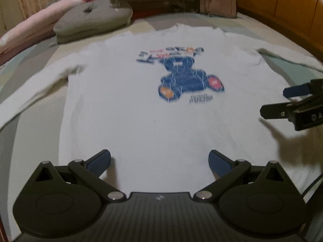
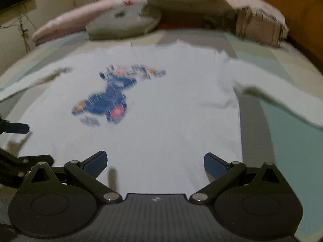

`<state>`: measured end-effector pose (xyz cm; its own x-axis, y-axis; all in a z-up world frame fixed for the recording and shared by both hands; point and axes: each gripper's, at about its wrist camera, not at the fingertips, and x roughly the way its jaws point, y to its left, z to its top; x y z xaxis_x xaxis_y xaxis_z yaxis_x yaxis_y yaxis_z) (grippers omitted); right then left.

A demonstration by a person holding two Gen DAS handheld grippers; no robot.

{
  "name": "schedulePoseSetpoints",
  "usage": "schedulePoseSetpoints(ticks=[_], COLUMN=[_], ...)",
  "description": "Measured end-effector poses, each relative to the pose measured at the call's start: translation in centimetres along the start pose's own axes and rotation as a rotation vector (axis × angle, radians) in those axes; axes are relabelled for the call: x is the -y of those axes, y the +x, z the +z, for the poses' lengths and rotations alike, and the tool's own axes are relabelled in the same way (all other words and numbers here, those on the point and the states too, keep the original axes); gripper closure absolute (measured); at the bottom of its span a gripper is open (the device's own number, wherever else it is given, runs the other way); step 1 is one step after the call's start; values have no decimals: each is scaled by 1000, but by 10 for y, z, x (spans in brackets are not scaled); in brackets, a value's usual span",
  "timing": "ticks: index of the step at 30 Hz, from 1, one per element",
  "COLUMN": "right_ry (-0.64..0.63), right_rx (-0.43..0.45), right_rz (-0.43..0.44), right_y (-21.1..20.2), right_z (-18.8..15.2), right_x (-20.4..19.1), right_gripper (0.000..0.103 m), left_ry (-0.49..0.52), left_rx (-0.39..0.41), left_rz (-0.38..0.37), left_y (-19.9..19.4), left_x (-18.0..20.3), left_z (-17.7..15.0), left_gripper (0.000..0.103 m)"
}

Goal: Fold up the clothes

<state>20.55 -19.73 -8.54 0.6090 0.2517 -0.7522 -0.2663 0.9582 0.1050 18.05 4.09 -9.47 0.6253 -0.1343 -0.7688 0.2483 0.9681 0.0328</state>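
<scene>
Both tools (left tool [image 1: 159,161], right tool [image 2: 155,164]) gape apart over flat white long-sleeve shirt [image 1: 141,104] w/ bear print.

White long-sleeved shirt [image 2: 161,109] spread flat on bed [image 2: 292,141], right gripper [image 2: 155,164] jaws wide apart above hem

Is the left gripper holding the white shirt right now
No, the left gripper is wide open above the white shirt, with nothing between its fingers.
</scene>
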Motion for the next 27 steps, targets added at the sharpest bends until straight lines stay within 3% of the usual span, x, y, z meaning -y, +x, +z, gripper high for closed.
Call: schedulePoseSetpoints(ticks=[9,15,27], right_ry=[-35,-12,94], right_rx=[30,33,39], right_rz=[-27,-8,81], right_y=[-8,-9,-21], right_z=[-20,-19,-18], right_x=[-2,1,22], right_gripper=[0,0,0], left_ry=[-39,61,105], left_rx=[-28,10,10], left_rz=[16,36,21], left_y=[-9,-25,-35], left_x=[3,26,56], left_z=[-6,3,14], left_gripper=[1,1,1])
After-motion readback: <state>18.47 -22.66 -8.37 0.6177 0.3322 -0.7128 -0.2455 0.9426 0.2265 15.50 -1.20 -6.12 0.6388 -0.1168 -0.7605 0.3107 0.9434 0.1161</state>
